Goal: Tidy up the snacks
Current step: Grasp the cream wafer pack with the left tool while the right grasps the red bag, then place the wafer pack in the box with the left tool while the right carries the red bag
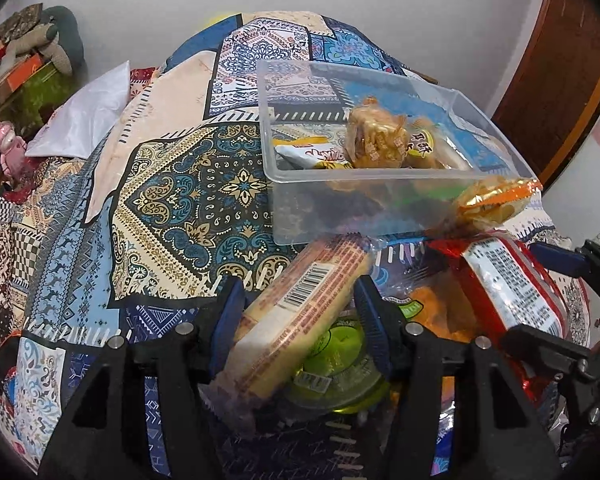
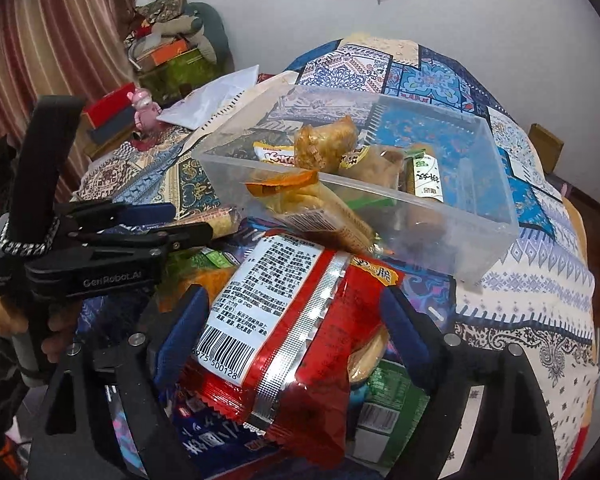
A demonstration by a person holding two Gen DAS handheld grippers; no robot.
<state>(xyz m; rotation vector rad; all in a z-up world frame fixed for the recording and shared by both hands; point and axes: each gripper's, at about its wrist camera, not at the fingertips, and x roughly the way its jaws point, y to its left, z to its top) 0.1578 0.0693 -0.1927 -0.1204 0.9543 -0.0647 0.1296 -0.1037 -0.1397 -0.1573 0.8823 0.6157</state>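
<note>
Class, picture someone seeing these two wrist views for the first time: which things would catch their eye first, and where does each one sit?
The clear plastic bin stands on the patterned bedspread, partly filled with snacks. Close to the camera, the right gripper clamps a red snack packet with its barcode label showing. The left gripper grips a long yellow biscuit pack above the loose pile.

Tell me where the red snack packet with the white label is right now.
The red snack packet sits between the right gripper fingers in the right wrist view, above the snack pile, just in front of the clear plastic bin.
</note>
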